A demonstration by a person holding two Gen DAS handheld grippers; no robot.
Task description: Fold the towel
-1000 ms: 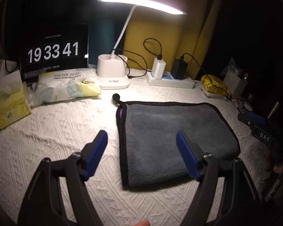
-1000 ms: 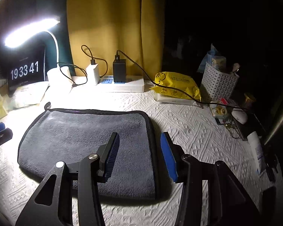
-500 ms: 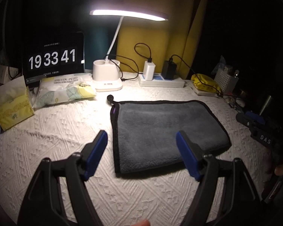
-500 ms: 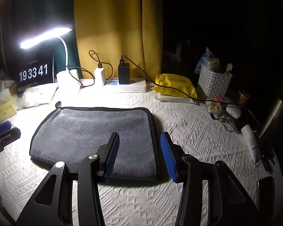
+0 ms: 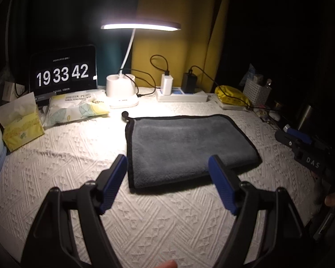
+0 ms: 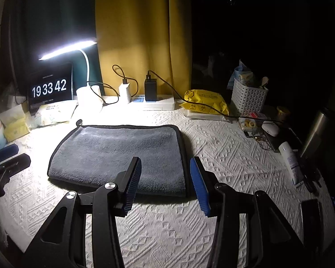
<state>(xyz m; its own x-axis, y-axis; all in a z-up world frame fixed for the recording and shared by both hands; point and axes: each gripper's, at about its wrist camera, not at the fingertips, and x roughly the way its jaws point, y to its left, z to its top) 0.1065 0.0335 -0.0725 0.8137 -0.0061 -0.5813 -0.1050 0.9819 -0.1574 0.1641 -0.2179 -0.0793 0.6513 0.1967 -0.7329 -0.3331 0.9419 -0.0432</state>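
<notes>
Item: grey towel (image 5: 187, 147), lying flat mid-bench (image 5: 67, 156) under the lamp (image 5: 140, 25), apparently already folded; your left hand-held gripper (image 5: 168, 172) and right hand-held gripper (image 6: 165, 174) hover near, both spread wide, holding nothing, clear of its near edge.

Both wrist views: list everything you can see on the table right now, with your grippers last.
towel: 1, grey with black edging, flat at table centre
tablecloth: 1, white, textured, covers the table
desk lamp: 1, white, lit, behind the towel
clock screen: 1, black, reads 19 33 42, back left
wipes pack: 1, white and yellow, in front of the screen
tissue pack: 1, yellow, far left
power strip: 1, white, two chargers plugged in
yellow pack: 1, back right
basket: 1, white, far right
left gripper: open, empty, near the towel's front edge
right gripper: open, empty, over the towel's front right corner
</notes>
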